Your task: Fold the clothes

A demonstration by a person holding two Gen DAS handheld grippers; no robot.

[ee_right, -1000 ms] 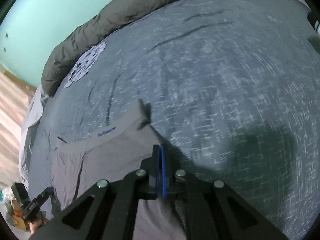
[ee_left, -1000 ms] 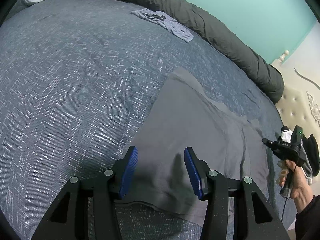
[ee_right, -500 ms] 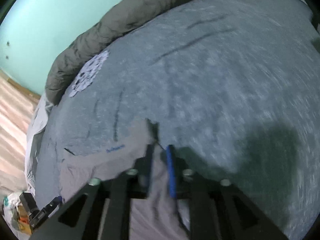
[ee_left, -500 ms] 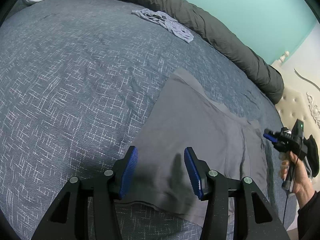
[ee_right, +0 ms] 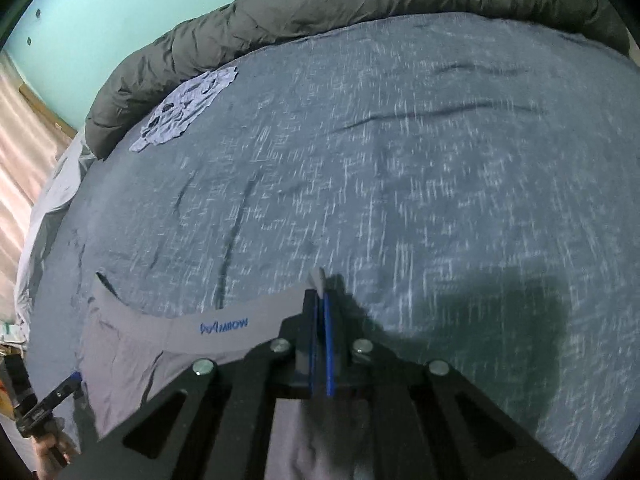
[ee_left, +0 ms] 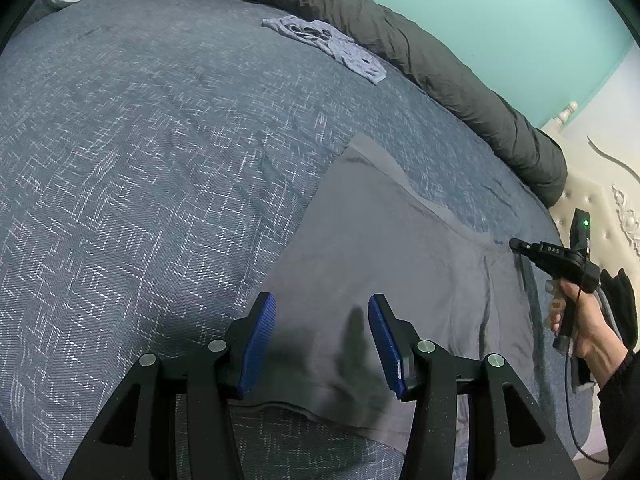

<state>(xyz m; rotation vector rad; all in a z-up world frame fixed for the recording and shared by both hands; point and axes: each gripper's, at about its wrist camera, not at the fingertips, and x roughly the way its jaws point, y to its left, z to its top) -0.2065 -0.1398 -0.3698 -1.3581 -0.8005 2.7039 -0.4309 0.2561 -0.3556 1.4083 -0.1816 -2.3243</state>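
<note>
On the blue bedspread (ee_left: 140,200), right gripper (ee_right: 322,300) pinches the gray shorts' (ee_left: 380,260) waistband corner; left gripper (ee_left: 322,340) gapes, holding nothing.

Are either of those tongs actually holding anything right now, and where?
The right tongs are shut on a corner of the waistband of the grey shorts. The left tongs are open above the shorts and hold nothing.
</note>
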